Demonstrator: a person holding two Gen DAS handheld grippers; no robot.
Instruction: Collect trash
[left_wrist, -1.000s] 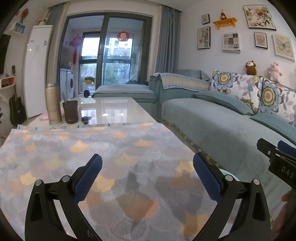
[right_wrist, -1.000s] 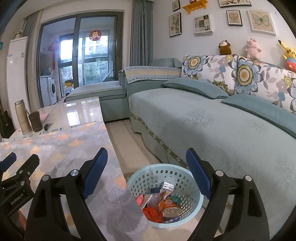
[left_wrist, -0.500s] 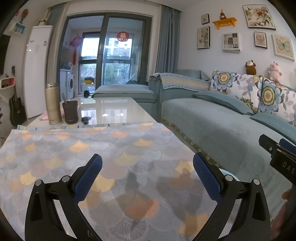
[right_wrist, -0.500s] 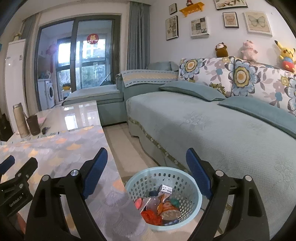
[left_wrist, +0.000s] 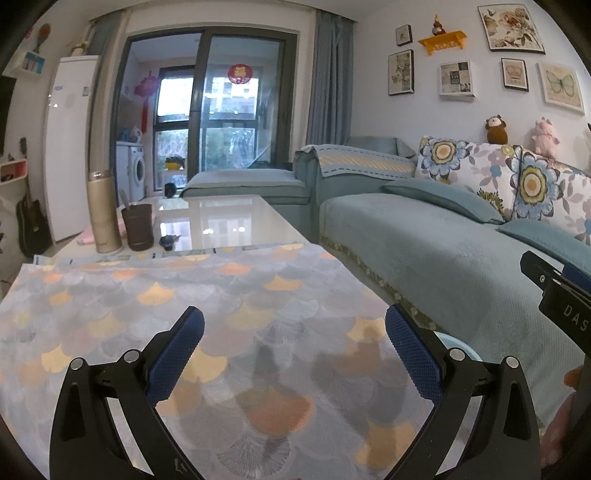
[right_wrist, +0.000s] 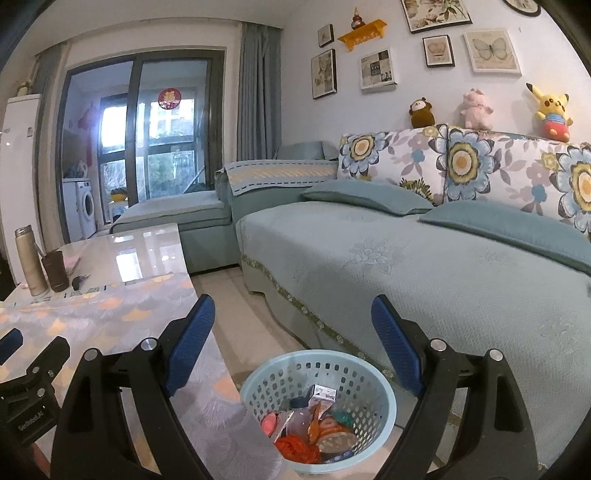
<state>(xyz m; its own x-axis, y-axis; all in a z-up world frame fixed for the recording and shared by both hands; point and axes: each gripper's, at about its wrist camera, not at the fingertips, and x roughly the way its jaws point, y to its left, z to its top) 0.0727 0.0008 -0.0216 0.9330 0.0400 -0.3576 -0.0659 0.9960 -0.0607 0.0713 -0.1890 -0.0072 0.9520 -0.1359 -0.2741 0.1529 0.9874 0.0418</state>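
Blue-padded fingers of the right tool (right_wrist: 291, 334) are spread with nothing between them; the left tool (left_wrist: 293, 341) is likewise spread and empty above the patterned cloth (left_wrist: 192, 291) on the bench. Below the right tool, the pale basket (right_wrist: 384, 391) on the floor holds the trash (right_wrist: 314, 428). Collection appears complete. No loose trash shows on the cloth, so the next move calls for checking the bench beyond it.
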